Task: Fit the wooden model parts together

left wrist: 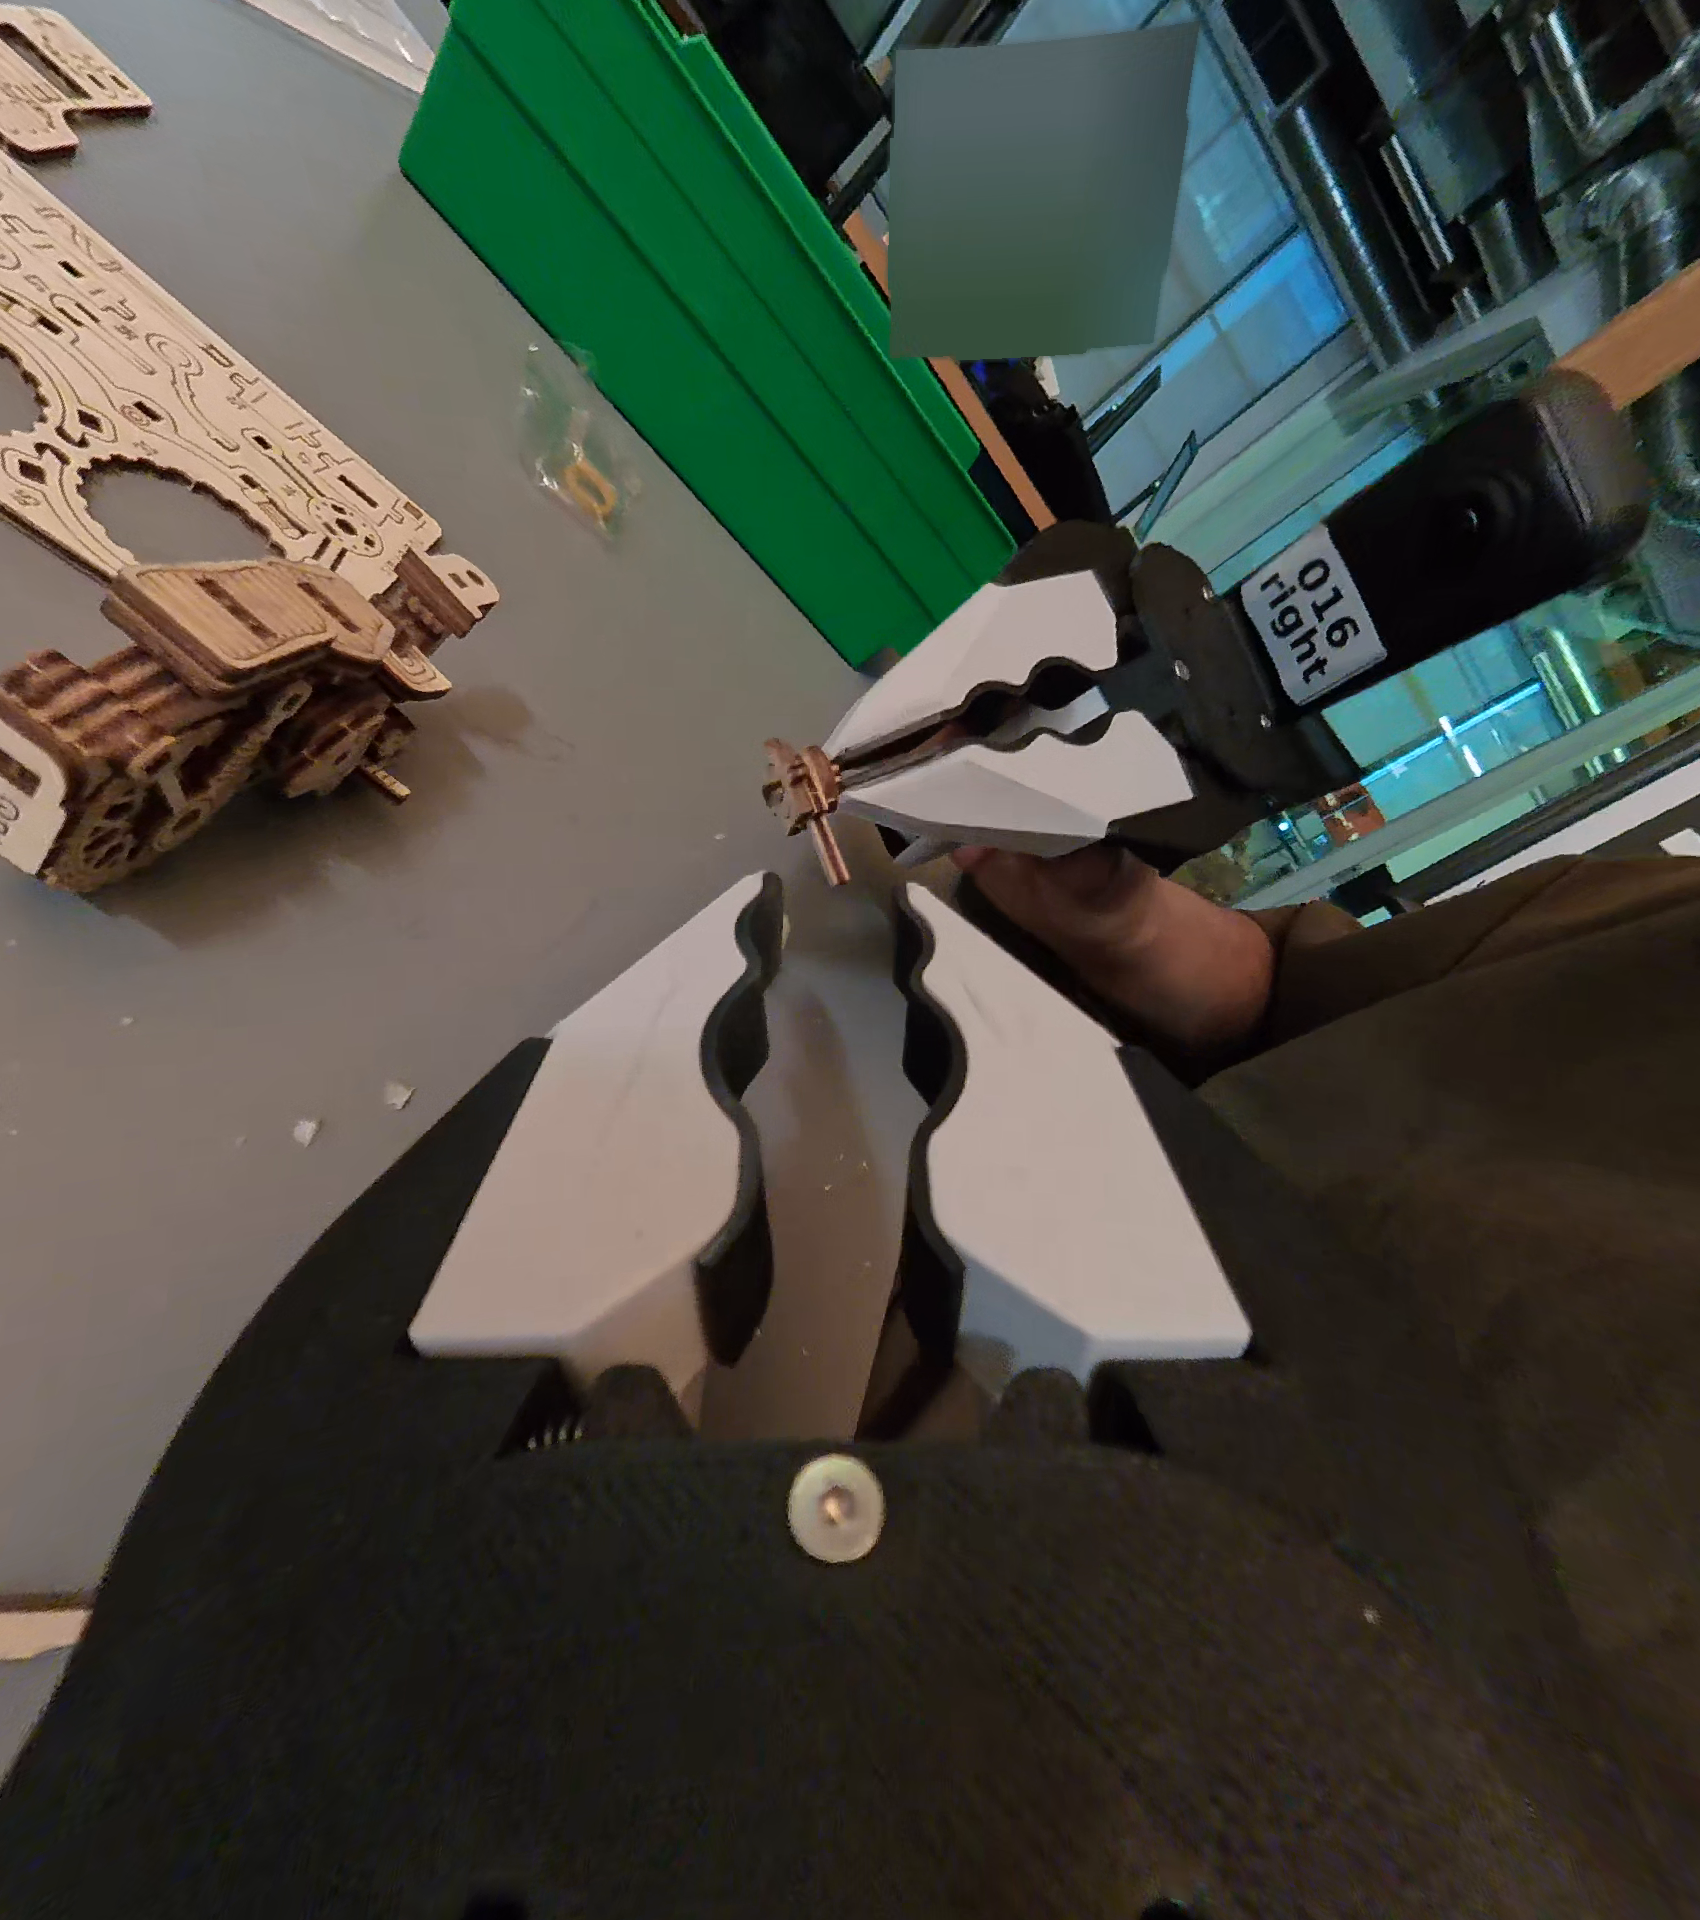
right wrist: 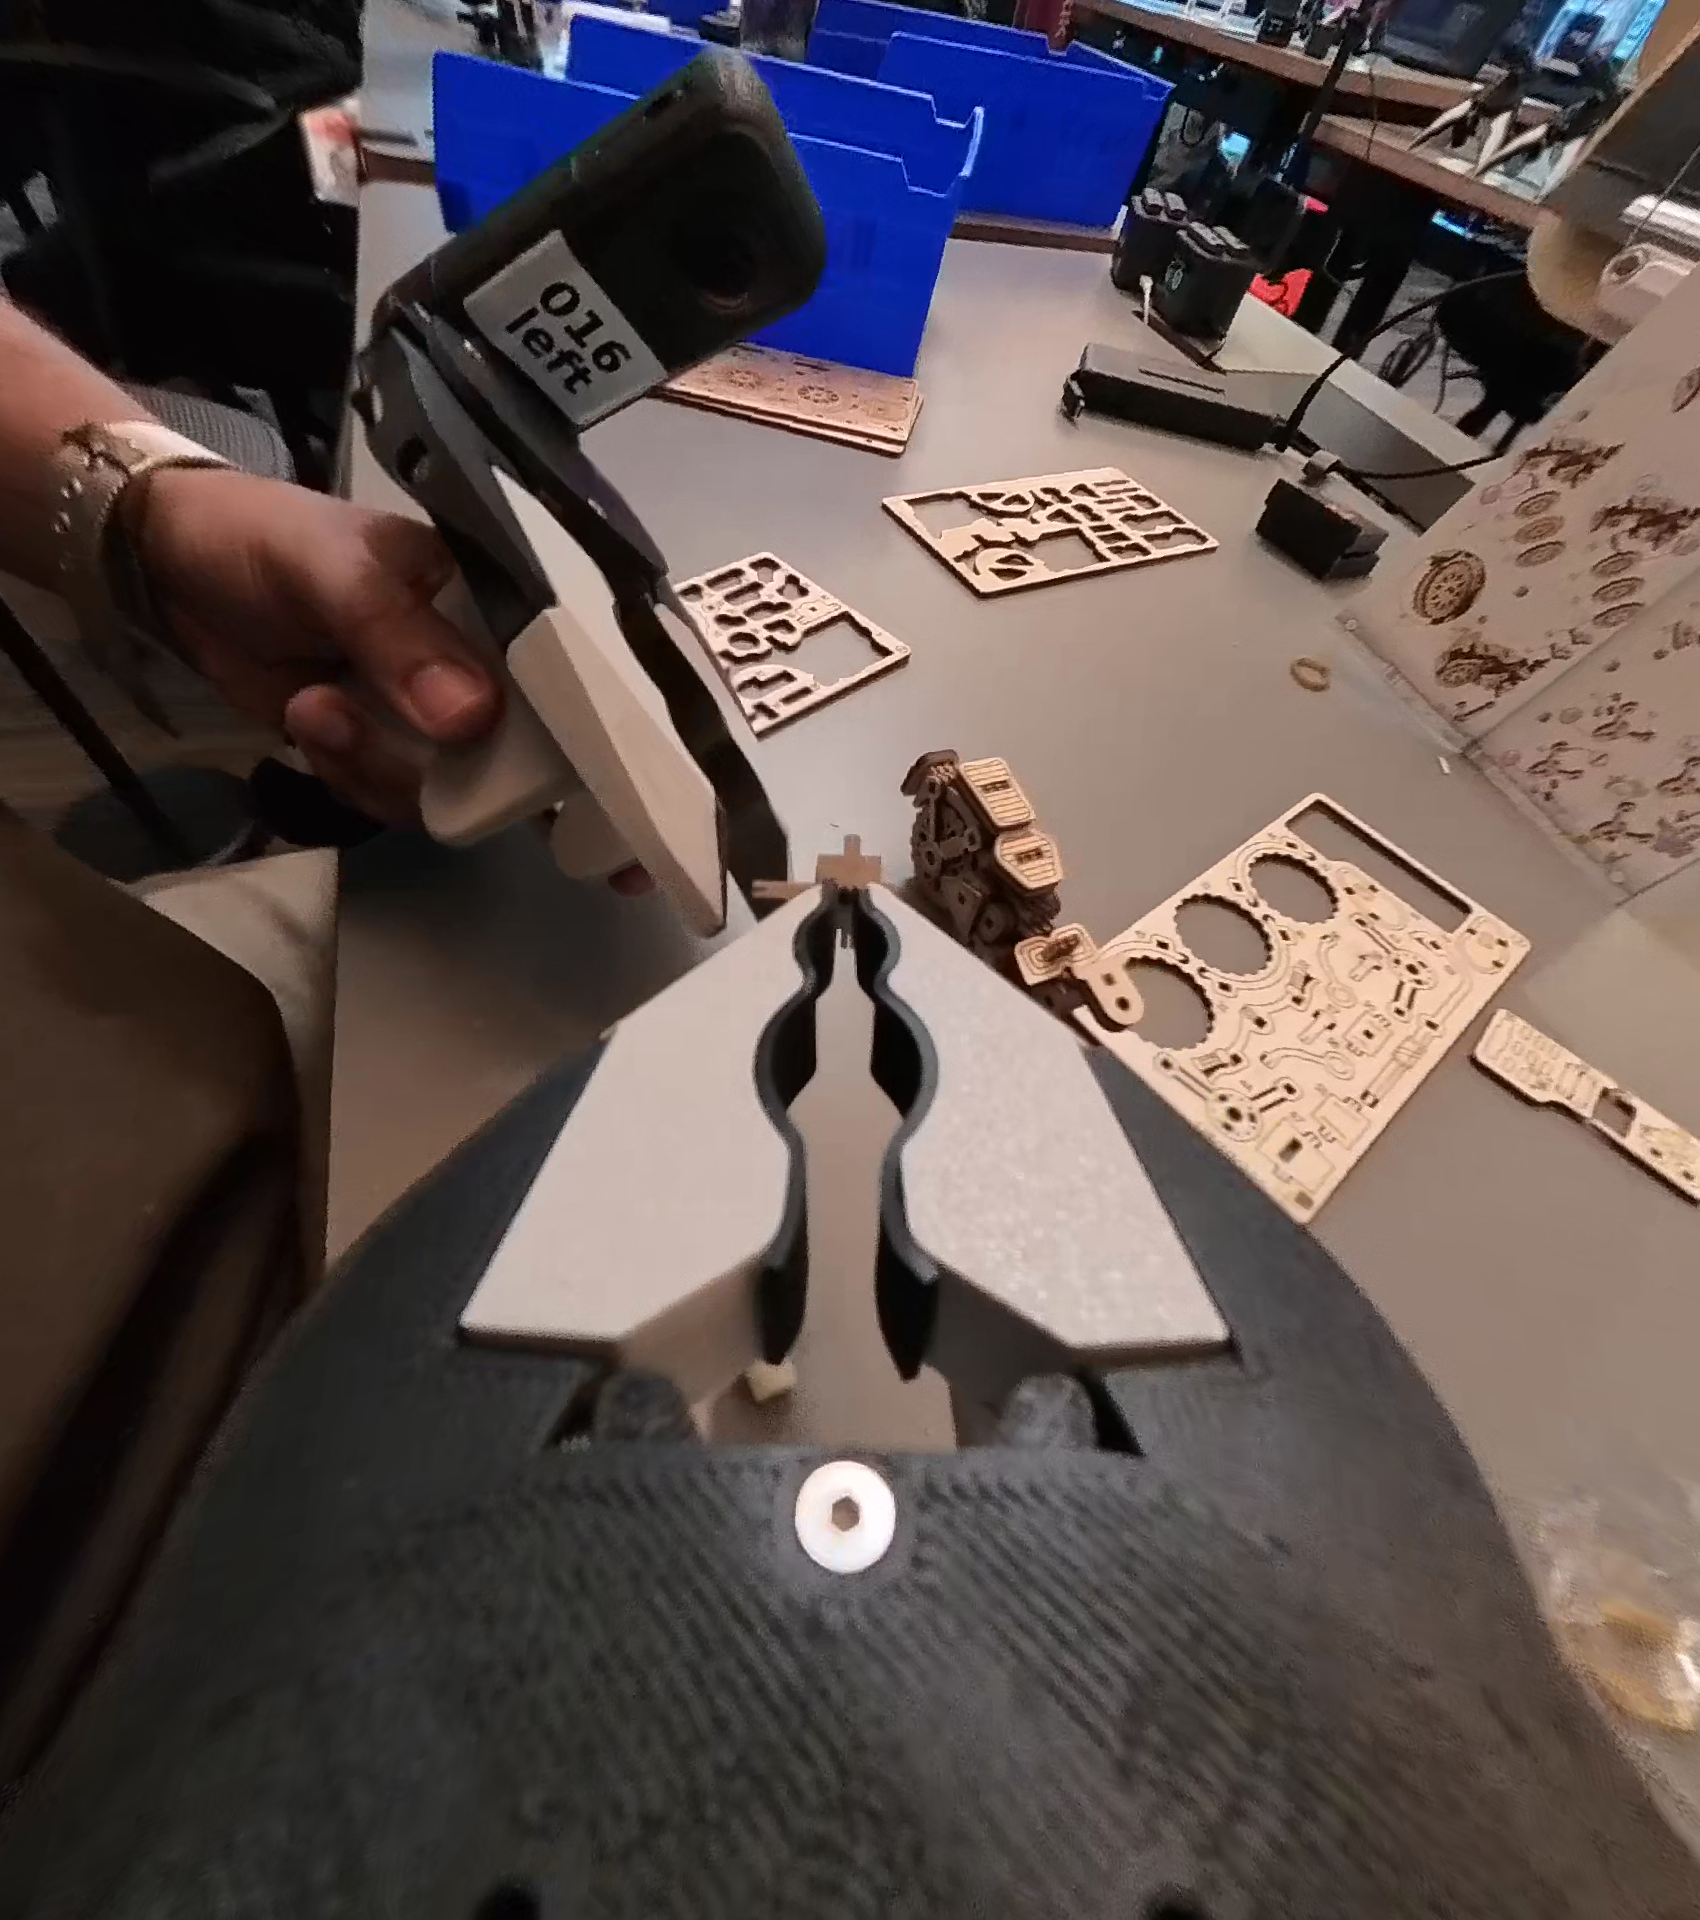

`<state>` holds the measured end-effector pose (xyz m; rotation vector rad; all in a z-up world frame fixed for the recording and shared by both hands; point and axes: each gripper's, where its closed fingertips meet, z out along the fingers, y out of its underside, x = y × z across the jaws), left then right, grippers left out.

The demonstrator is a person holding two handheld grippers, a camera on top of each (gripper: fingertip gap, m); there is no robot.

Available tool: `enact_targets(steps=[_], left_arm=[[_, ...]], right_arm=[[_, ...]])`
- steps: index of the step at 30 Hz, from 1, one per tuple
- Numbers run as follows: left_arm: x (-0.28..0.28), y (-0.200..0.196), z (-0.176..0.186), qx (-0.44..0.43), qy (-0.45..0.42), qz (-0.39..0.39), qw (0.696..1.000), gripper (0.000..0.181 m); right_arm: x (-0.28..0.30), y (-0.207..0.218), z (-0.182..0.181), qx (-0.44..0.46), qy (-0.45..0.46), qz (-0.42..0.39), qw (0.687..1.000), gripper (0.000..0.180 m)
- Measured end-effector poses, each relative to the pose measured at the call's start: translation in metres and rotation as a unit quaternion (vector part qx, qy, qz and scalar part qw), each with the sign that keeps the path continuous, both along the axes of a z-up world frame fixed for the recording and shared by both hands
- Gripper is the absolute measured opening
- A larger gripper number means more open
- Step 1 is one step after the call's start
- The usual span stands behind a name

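Note:
My right gripper (right wrist: 846, 906) is shut on a small cross-shaped wooden part (right wrist: 846, 868) and holds it above the grey table (right wrist: 1085, 727). In the left wrist view the same part (left wrist: 804, 792) sticks out of the right gripper's tips (left wrist: 833, 777). My left gripper (left wrist: 838, 902) is open and empty, its tips just below and beside the part. It also shows in the right wrist view (right wrist: 744, 896), held by a hand. The partly built wooden model (left wrist: 191, 707) stands on the table to the left, and just beyond the part in the right wrist view (right wrist: 981, 862).
Laser-cut wooden sheets lie around the model (left wrist: 98, 395) (right wrist: 1324, 997) (right wrist: 784, 634) (right wrist: 1043, 525), with a small wooden strip (right wrist: 1594, 1101). A green bin (left wrist: 680, 312) and blue bins (right wrist: 825, 208) stand at the back. A printed sheet (right wrist: 1604, 623) stands at the right. A small plastic bag (left wrist: 576, 447) lies near the green bin. My left and right fingertips are right by each other. From either gripper's tips it is about 15 cm to the model (left wrist: 98, 395). The right camera catches it too, in the right wrist view (right wrist: 1254, 1003).

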<state>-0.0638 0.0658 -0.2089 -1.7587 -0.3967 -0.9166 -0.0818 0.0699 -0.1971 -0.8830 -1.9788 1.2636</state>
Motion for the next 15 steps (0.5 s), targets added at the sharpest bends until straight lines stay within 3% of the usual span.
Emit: enact_targets(steps=[9,15], left_arm=[[0.0,0.0,-0.006,-0.014,0.049,0.003,0.999,0.013],[-0.005,0.0,-0.007,-0.019,0.06,0.014,0.998,0.015]], right_arm=[[-0.001,0.005,-0.002,-0.043,-0.028,-0.007,0.999,0.0],[0.001,0.025,-0.034,-0.027,-0.124,-0.041,0.991,0.001]])
